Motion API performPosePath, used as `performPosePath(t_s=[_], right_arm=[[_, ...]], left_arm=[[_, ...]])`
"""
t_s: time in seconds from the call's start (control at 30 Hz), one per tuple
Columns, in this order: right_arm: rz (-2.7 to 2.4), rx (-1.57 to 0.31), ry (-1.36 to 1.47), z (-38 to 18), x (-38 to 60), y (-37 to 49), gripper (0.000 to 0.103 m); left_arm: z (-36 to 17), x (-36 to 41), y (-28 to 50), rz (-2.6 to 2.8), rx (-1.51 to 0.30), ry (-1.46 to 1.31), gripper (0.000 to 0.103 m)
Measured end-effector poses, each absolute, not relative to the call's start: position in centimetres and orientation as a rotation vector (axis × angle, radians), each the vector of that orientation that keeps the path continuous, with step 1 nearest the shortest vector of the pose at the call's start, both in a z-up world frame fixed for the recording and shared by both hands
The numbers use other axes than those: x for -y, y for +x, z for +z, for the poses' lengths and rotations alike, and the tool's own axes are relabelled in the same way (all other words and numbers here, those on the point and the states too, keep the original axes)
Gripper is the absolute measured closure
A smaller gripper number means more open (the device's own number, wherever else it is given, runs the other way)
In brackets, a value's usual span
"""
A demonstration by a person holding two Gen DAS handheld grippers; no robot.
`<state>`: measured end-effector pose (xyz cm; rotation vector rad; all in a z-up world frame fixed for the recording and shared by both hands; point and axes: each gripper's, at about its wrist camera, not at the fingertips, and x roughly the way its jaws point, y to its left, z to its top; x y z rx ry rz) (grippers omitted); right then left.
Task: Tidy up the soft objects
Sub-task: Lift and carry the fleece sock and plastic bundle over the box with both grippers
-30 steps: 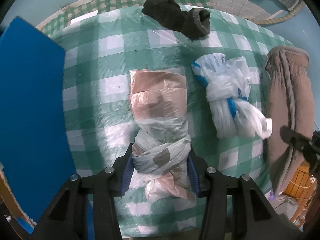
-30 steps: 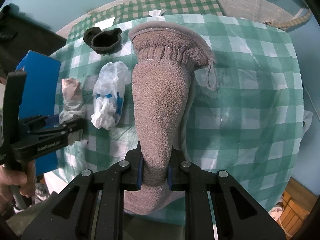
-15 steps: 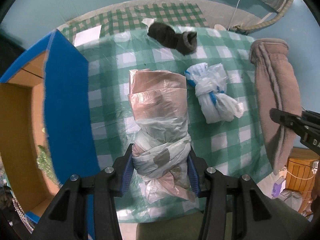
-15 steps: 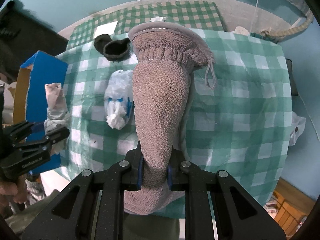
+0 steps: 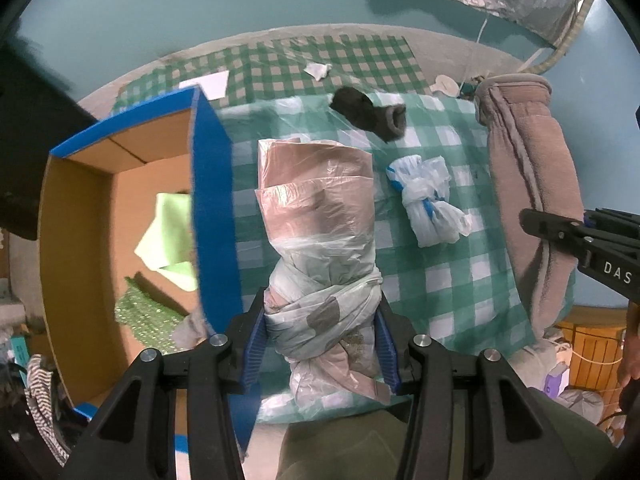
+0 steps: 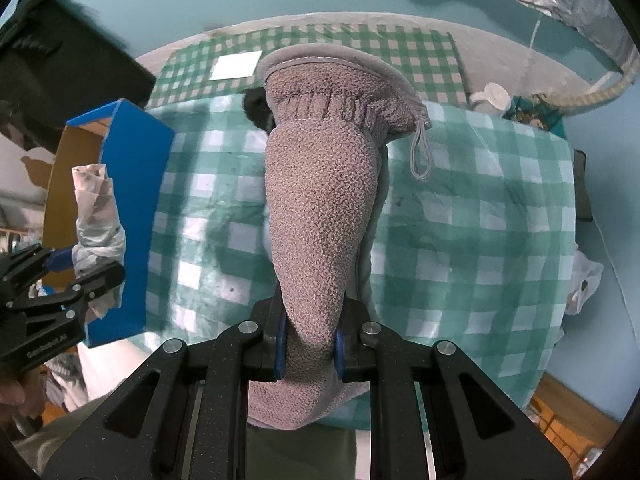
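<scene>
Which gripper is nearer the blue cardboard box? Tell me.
Left. The left gripper, holding the knotted plastic bag bundle, hangs right beside the blue cardboard box. The right gripper, gripping the brown mitt, is farther off over the table.

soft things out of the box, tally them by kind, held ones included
knotted plastic bag bundles: 2, the pink and grey one in the left tongs, the white and blue one on the checked cloth
brown fleece mitt: 1, in the right tongs
dark sock: 1, on the cloth
total: 4
</scene>
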<state>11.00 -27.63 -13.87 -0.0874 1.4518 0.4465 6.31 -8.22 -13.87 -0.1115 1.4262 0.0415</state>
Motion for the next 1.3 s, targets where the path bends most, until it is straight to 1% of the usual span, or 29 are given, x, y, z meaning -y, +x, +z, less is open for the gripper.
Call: performPosePath(t_s=[0.63,1.3], right_arm=[[0.585,-1.383,-0.158,-9.7,19.9,10.1,0.087],[0.805,-1.333,-0.312,-7.9,7.8,8.2,0.087]], left_arm=[[-10.8,1.0,3.3,0.165,-1.372,-0.246,0.055],[-10.8,-6.1,-0.5,0.328,-1.353,-0.364,0.055]])
